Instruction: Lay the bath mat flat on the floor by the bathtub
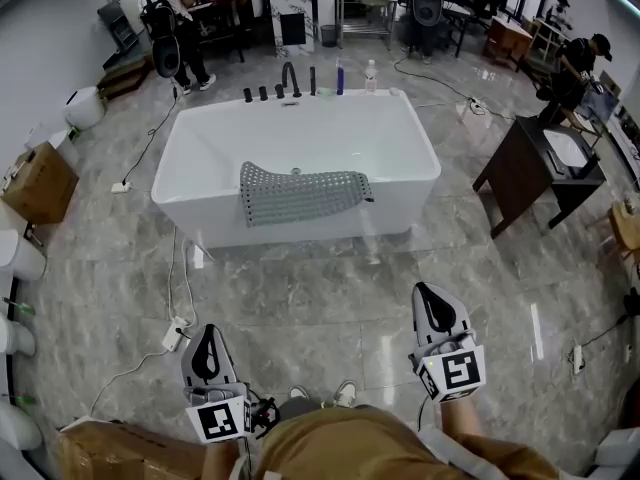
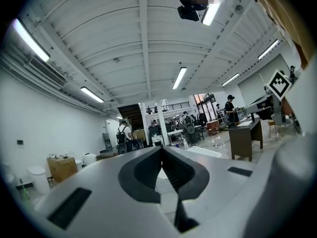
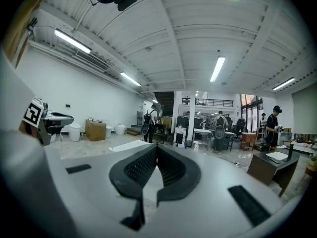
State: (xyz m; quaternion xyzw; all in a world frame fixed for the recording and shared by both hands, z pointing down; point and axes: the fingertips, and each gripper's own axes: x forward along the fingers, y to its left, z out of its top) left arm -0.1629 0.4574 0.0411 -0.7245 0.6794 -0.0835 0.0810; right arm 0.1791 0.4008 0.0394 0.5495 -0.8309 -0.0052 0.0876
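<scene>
Both the left gripper (image 1: 209,334) and the right gripper (image 1: 430,294) are closed and empty. The bath mat (image 1: 300,194) hangs over the bathtub (image 1: 420,158) rim, well ahead of them. The approach seems to be just starting. Next, reach forward, open, and grip the mat's near edge.

Mat (image 1: 303,194) is looking grey with a grid of little holes, tub (image 1: 330,138) is coming across plain white, floor (image 1: 300,303) is showing grey marble veining. Left gripper (image 1: 208,333) and right gripper (image 1: 430,293) are both sporting light grey with black jaws, black-and-white square markers.
</scene>
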